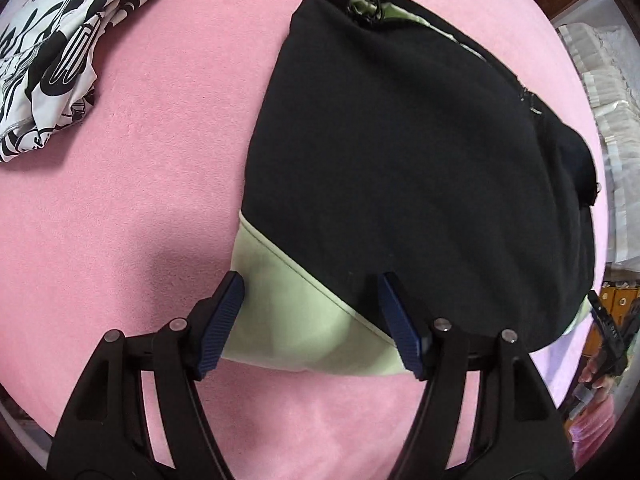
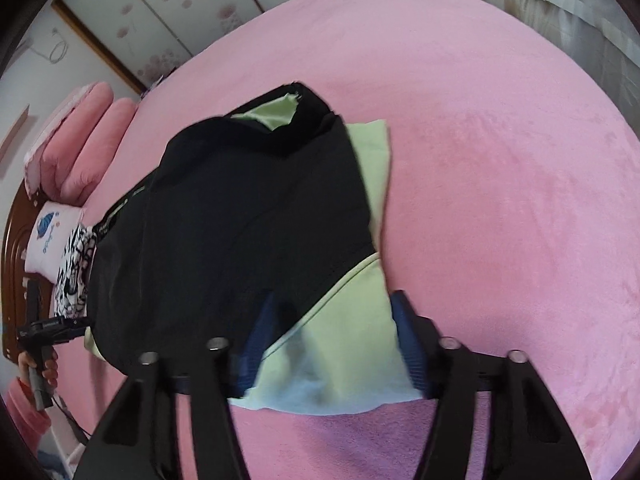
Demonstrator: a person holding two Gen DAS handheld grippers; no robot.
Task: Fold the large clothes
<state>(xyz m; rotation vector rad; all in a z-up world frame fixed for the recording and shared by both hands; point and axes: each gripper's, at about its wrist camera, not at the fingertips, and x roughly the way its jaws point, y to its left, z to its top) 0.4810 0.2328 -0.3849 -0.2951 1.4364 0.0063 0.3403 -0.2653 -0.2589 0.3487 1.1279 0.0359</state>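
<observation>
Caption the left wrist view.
Open left gripper straddles the pale green hem of a folded black garment on a pink blanket.

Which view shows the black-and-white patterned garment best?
The left wrist view: the black-and-white patterned garment lies crumpled and unobstructed on the pink bedspread. The right wrist view shows only a small strip of it, beside the black and green garment.

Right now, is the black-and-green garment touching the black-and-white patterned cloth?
Apart. The left wrist view shows bare pink blanket between the black-and-green garment and the patterned cloth at upper left.
</observation>
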